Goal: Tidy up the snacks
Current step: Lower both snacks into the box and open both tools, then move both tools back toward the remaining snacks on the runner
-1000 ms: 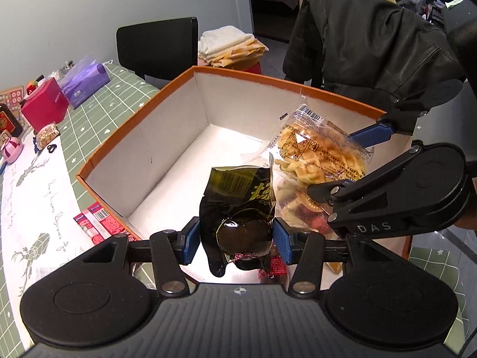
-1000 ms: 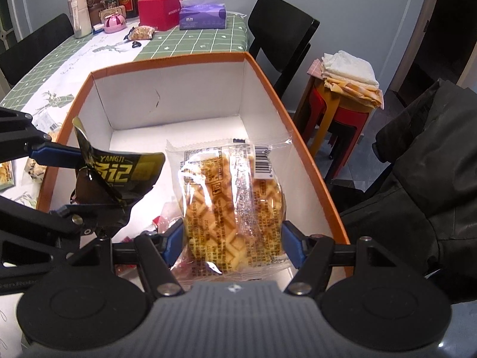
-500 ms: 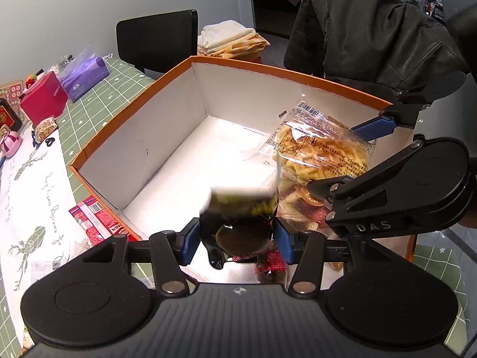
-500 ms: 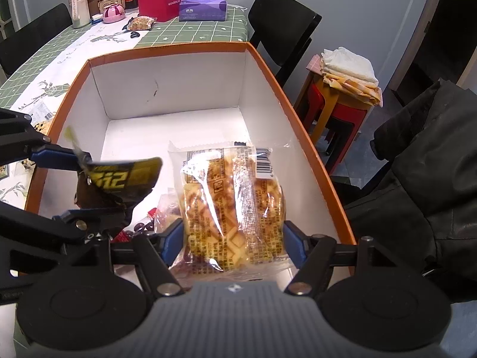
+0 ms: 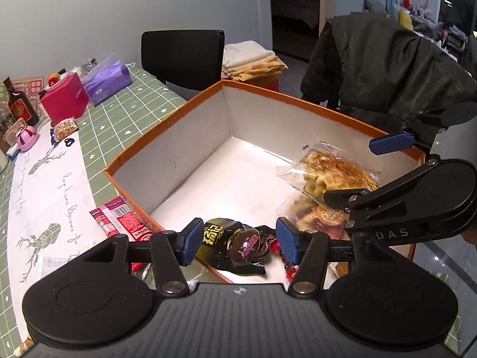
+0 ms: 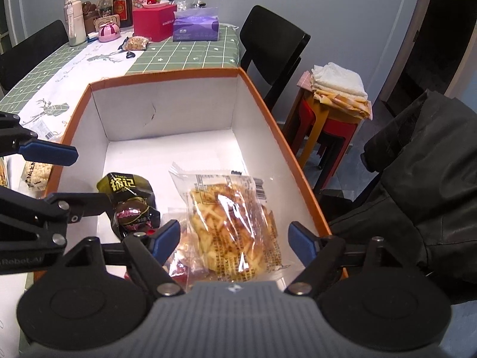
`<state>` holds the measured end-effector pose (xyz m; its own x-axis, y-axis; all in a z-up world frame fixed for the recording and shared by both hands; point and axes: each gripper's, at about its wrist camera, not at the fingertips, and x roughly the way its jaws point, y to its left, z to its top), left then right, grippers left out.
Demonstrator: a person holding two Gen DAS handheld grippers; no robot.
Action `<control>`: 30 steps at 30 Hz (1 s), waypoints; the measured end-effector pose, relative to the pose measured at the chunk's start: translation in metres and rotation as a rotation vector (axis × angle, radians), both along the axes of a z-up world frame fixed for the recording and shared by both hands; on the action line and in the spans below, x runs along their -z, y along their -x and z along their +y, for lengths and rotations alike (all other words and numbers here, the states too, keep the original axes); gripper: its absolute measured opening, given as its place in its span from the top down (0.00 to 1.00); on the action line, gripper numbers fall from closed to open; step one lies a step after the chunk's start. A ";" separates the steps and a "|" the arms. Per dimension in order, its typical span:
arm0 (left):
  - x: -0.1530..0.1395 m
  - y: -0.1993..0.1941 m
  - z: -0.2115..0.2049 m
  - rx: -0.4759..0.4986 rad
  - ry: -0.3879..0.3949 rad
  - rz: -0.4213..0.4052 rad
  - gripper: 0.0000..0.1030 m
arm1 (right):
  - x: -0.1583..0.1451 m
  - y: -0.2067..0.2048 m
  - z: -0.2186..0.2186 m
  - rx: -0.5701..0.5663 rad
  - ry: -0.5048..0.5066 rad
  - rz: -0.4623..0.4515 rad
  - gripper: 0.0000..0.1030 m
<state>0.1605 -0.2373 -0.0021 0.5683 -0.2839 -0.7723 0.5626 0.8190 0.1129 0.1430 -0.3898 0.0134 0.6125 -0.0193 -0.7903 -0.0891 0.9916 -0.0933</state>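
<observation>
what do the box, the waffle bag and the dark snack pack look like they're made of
Box: looks like cardboard, matte white inside with an orange outer skin; stiff, thin walls and a scuff on the far wall.
Waffle bag: clear, glossy plastic film; the waffles show through, with glare and crinkles.
Dark snack pack: glossy black film, possibly foil-lined; shiny wrinkles.

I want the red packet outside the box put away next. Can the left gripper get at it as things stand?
Probably yes. The left gripper is open over the box, holding nothing, and the red packet lies uncovered on the table just outside the orange box wall.
</observation>
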 end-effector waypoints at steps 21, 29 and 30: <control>-0.043 0.015 0.084 -0.115 0.123 -0.088 0.36 | -0.048 0.009 0.082 -0.109 0.011 -0.150 0.25; -0.041 0.020 0.132 -0.169 0.135 -0.096 0.35 | -0.048 0.008 0.135 -0.211 0.043 -0.182 0.25; -0.039 0.021 0.138 -0.176 0.132 -0.094 0.35 | -0.046 0.007 0.143 -0.225 0.052 -0.180 0.25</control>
